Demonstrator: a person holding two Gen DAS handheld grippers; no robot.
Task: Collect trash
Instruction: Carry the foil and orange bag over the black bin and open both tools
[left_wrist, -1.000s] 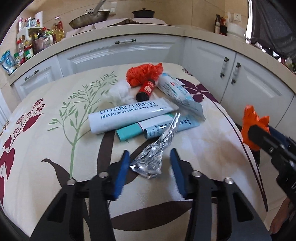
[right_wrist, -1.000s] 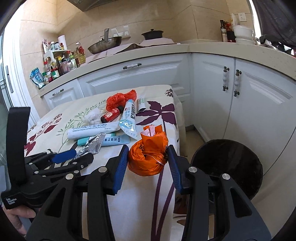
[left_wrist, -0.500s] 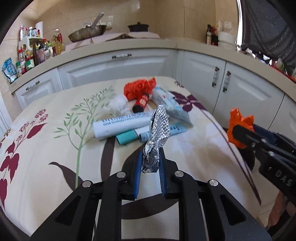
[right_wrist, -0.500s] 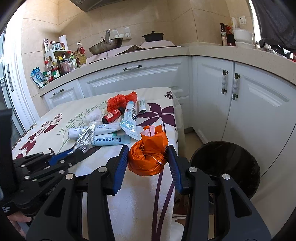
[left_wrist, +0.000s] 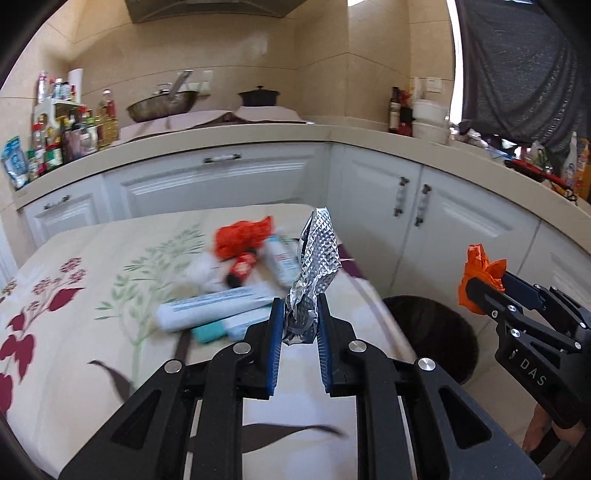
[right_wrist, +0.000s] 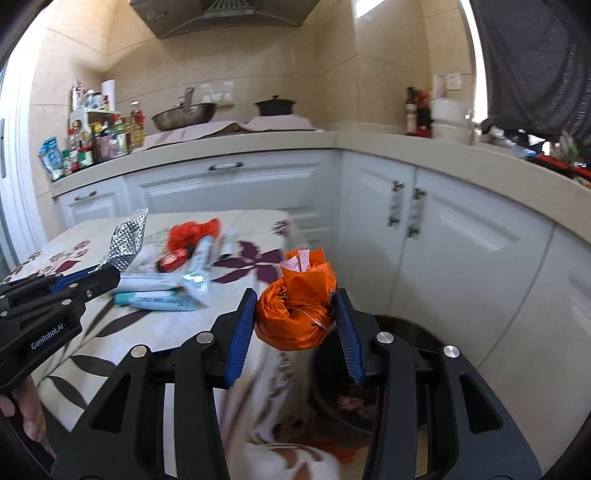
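While left gripper (left_wrist: 300, 325) jaws pinch foil wrapper (left_wrist: 317, 254), right gripper (right_wrist: 295, 325) marked DAS clamps orange bag (right_wrist: 297, 314).

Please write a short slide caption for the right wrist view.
Right gripper holds an orange bag above the dark bin; left gripper holds foil.

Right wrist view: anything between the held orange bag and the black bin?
Nothing. The crumpled orange plastic bag, clamped in the right hand-held gripper, hangs above the round black trash bin; only empty air between, in the right wrist view.
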